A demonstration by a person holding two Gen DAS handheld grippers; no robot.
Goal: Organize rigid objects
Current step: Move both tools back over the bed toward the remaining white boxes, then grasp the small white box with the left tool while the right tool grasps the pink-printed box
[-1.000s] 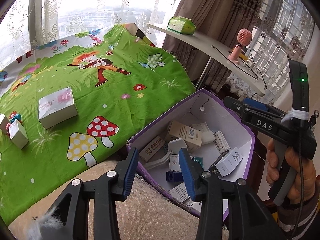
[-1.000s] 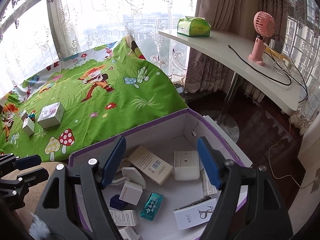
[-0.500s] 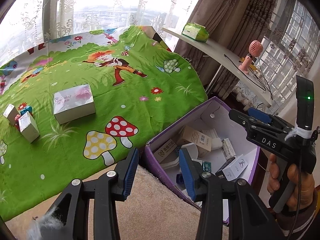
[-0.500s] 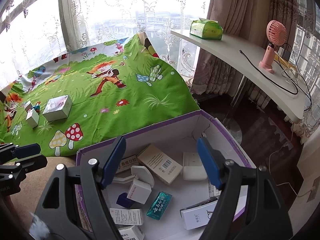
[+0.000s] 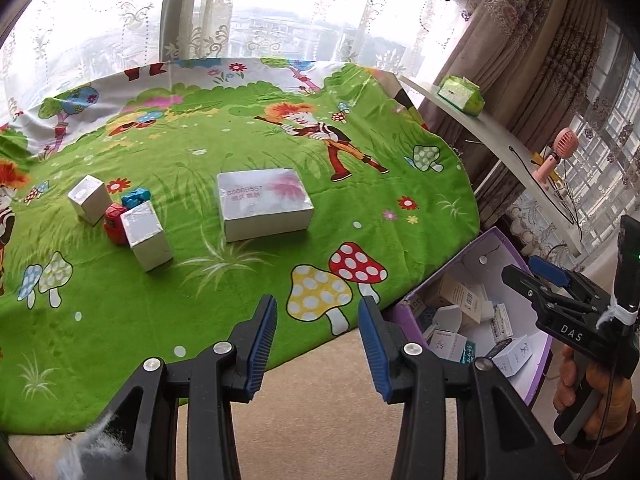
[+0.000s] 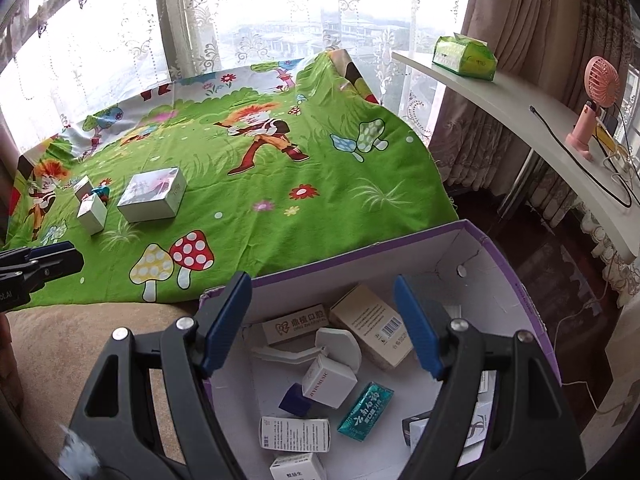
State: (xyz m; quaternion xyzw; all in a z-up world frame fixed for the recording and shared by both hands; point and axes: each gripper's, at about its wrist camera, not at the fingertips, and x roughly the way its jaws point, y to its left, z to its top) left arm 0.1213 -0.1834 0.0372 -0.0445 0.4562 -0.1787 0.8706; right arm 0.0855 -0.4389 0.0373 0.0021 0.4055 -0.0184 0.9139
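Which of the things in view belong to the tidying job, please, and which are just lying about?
Belonging to the job:
purple box holding small cartons
large white box on the green cloth
two small white boxes
red and blue toys
left gripper, open
right gripper, open

Just lying about:
tissue pack
pink fan
black cable

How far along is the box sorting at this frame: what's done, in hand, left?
Done: many small cartons already lie in the purple box. In hand: nothing; the left gripper and right gripper are both open and empty. Left: the large white box, two small white boxes and red and blue items sit on the green cloth.
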